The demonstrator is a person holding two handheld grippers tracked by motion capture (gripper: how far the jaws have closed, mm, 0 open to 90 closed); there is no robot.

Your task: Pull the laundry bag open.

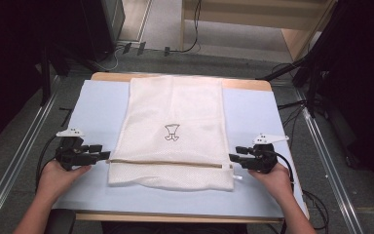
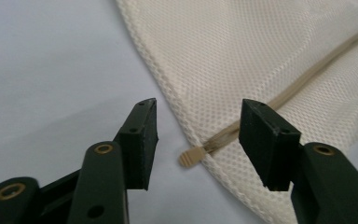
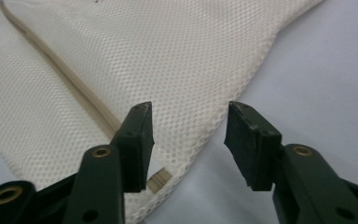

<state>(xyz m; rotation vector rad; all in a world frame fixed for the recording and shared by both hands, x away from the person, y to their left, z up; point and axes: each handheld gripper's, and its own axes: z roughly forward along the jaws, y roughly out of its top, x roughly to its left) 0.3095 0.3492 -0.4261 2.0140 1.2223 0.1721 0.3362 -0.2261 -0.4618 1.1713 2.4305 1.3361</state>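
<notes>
A cream mesh laundry bag (image 1: 173,131) lies flat on a pale blue mat (image 1: 95,105) covering the table, a small dark emblem (image 1: 171,132) printed near its middle and a tan zipper (image 1: 170,163) running across it close to the person's edge. The left gripper (image 1: 104,157), held in the person's left hand (image 1: 61,175), sits at the bag's left edge with its jaws spread apart and holding nothing. In the left gripper view, the zipper's end tab (image 2: 189,157) pokes out past the mesh hem between the two black jaws, just ahead of them, while the zipper line (image 2: 298,79) runs away up and to the right. The right gripper (image 1: 233,158), in the person's right hand (image 1: 272,178), rests at the opposite end of the zipper, its jaws likewise parted and empty. In the right gripper view, the bag's edge (image 3: 223,121) crosses the gap between the jaws, and the zipper's tan end (image 3: 160,178) shows just beside the left jaw.
</notes>
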